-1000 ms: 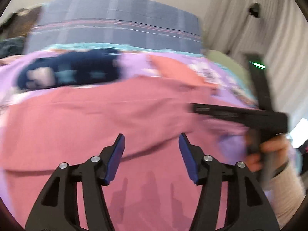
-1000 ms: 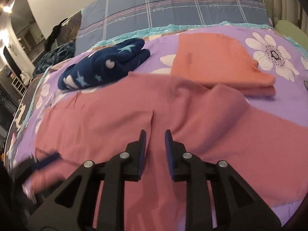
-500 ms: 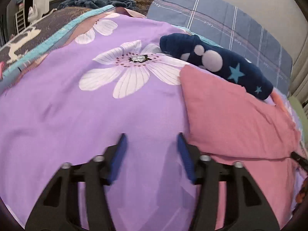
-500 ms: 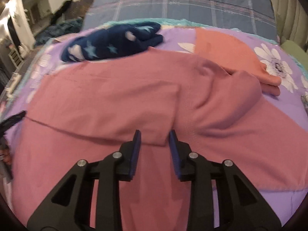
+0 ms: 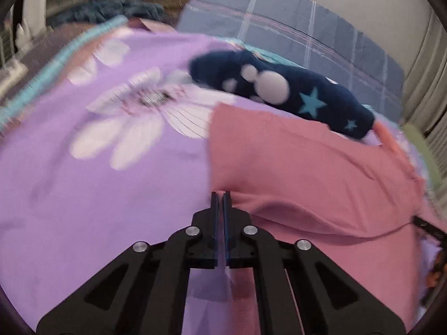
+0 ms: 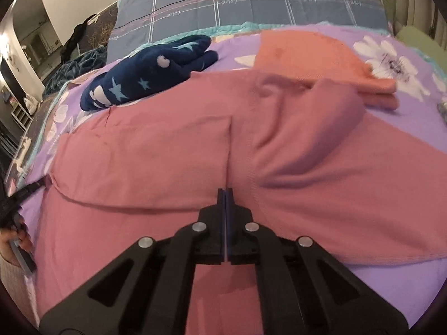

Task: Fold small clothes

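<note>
Both pairs of jaws stood apart a second ago and have just been closing; now each pair is pressed together. The left gripper [image 5: 220, 195], which then faced the middle of the pink garment [image 6: 173, 145], has swung out to that garment's left edge. There its tips meet right at the corner of a folded-over flap, seemingly pinching the fabric, though blur leaves the bite uncertain. The right gripper [image 6: 225, 191] has crept slightly forward and is clamped at the flap's lower corner, beside the vertical edge near the garment's centre seam; a thin layer of cloth looks caught between its tips.

To do this fold well, both pinches should probably hold only the upper layer, then lift together and carry the flap across evenly, so the crease stays straight and the layer beneath is not dragged along.

Soft and rose-pink, the garment lies spread wide over the purple floral bedsheet [image 5: 83, 195], with one panel already doubled over and a rumpled bulge right of its centre seam. Beyond the garment's far edge rests a navy star-print bundle [image 6: 145, 75], and past its far right side a folded orange garment [image 6: 313, 53]. A person's hand [image 6: 12, 241] shows at the garment's left.
</note>
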Demonstrator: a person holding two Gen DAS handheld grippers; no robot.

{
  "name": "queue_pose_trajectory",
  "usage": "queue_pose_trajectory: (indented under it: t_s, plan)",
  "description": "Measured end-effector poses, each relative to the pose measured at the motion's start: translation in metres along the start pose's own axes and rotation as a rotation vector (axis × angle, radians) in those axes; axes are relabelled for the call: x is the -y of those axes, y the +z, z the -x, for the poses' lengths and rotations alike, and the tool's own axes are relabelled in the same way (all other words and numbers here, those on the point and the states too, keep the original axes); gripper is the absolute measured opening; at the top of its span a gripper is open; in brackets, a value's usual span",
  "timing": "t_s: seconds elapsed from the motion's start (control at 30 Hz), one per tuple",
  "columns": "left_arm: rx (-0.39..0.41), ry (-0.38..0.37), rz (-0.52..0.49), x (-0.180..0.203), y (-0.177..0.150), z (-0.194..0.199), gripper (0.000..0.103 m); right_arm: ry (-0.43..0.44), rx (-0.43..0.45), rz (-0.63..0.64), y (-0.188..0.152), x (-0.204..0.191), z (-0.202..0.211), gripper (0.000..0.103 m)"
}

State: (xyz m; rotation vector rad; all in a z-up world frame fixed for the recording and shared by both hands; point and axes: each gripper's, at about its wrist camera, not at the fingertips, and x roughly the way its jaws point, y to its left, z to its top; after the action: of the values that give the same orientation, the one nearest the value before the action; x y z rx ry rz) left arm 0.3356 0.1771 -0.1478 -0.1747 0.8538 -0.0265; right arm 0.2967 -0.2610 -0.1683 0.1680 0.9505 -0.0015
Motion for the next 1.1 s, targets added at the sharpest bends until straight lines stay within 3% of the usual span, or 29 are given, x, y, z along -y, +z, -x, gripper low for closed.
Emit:
queue_pose_trajectory:
  t_s: [0.07, 0.13, 0.17, 0.23, 0.27, 0.3, 0.33, 0.43, 0.57, 0.67, 0.9, 1.0, 1.1]
  plan:
    - [0.043, 0.096, -0.023, -0.004, 0.001, 0.008, 0.0, 0.046, -0.01, -0.035, -0.006, 0.012, 0.003, 0.0]
    - [0.074, 0.078, -0.001, -0.01, 0.002, 0.02, 0.0, 0.089, -0.002, -0.071, -0.013, 0.025, 0.013, 0.001]
    - [0.092, 0.03, 0.01, -0.011, 0.003, 0.029, 0.001, 0.095, 0.007, -0.074, -0.017, 0.029, 0.018, 0.002]
    - [0.109, -0.036, 0.007, -0.007, 0.004, 0.04, 0.024, 0.092, 0.023, -0.081, -0.023, 0.034, 0.027, 0.006]
    - [0.123, -0.056, -0.012, 0.001, 0.002, 0.047, 0.047, 0.098, 0.023, -0.086, -0.025, 0.035, 0.029, 0.008]
    - [0.13, -0.06, -0.044, 0.01, 0.0, 0.05, 0.058, 0.107, 0.021, -0.093, -0.027, 0.036, 0.031, 0.01]
    - [0.128, -0.056, -0.096, 0.021, -0.004, 0.05, 0.058, 0.118, 0.022, -0.098, -0.029, 0.037, 0.033, 0.011]
    - [0.07, 0.064, -0.32, 0.055, -0.022, 0.031, 0.059, 0.127, 0.034, -0.085, -0.034, 0.035, 0.039, 0.017]
    - [0.078, 0.413, -0.415, 0.053, -0.023, 0.0, 0.059, 0.12, 0.028, -0.093, -0.039, 0.037, 0.041, 0.018]
    - [0.068, 0.305, -0.256, 0.022, -0.015, 0.014, 0.059, 0.103, 0.039, -0.102, -0.048, 0.049, 0.053, 0.02]
    - [0.118, 0.339, -0.378, 0.04, -0.03, 0.041, 0.059, 0.037, 0.103, -0.307, -0.084, 0.131, 0.096, 0.024]
    - [0.127, 0.276, -0.363, 0.056, -0.024, 0.054, 0.059, -0.023, 0.166, -0.419, -0.104, 0.175, 0.124, 0.024]
    - [0.147, 0.121, -0.33, 0.082, -0.019, 0.07, 0.059, -0.097, 0.23, -0.571, -0.125, 0.228, 0.152, 0.024]
